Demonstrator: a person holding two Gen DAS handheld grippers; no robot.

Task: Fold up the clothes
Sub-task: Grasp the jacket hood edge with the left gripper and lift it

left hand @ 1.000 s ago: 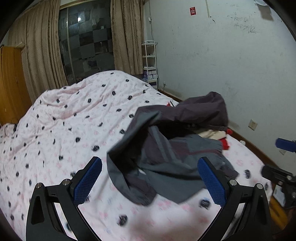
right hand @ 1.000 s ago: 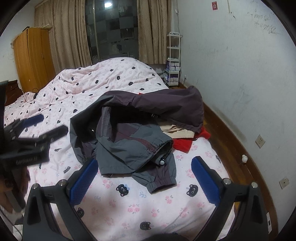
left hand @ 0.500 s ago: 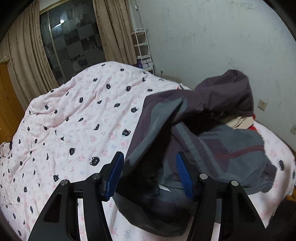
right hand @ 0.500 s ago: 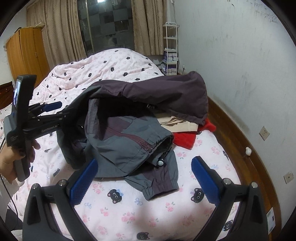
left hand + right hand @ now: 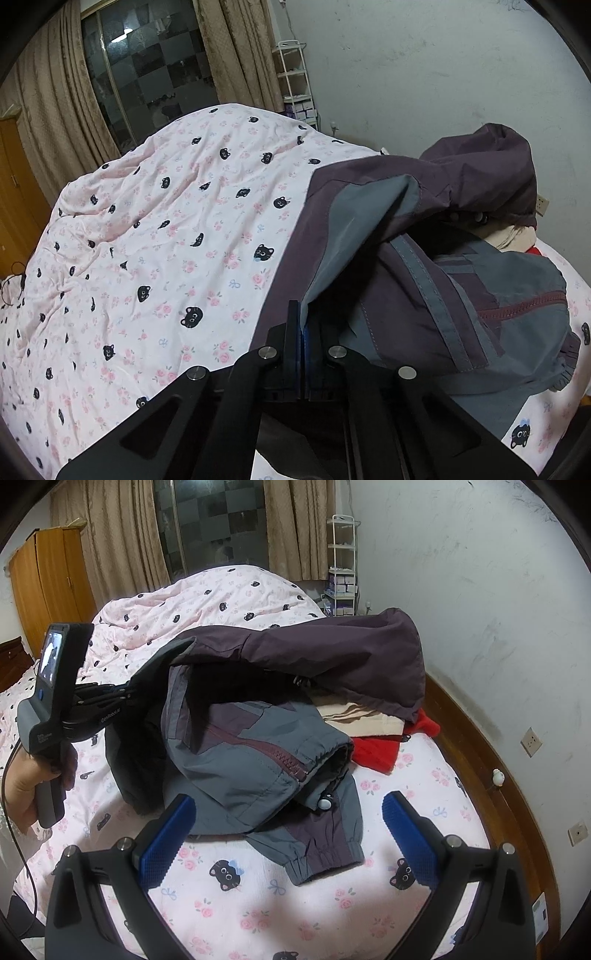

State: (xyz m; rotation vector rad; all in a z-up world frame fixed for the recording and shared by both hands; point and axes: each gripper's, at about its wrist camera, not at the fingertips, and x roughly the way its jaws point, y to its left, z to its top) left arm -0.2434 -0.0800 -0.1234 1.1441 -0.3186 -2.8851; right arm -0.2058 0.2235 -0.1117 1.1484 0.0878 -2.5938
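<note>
A grey and dark purple jacket (image 5: 258, 746) lies crumpled on the pink cat-print bedspread (image 5: 314, 904). My left gripper (image 5: 304, 325) is shut on the jacket's (image 5: 424, 258) left edge, a grey fold pinched between its blue pads. In the right wrist view the left gripper (image 5: 127, 692) shows at the jacket's left side, held by a person's hand (image 5: 26, 786). My right gripper (image 5: 288, 830) stands open just in front of the jacket's cuffed sleeve (image 5: 321, 853), nothing between its fingers. Part of the jacket drapes over a folded beige and red garment pile (image 5: 376, 738).
The bed (image 5: 166, 240) fills most of the left wrist view. A white wall (image 5: 480, 609) and a wooden floor strip (image 5: 480, 760) run along the bed's right side. A white shelf rack (image 5: 341, 561), curtains (image 5: 295, 524) and a wooden wardrobe (image 5: 48, 579) stand at the back.
My left gripper moved in onto the jacket's left edge and went from wide open to shut on the fabric. My right gripper came down a little closer to the sleeve, still open.
</note>
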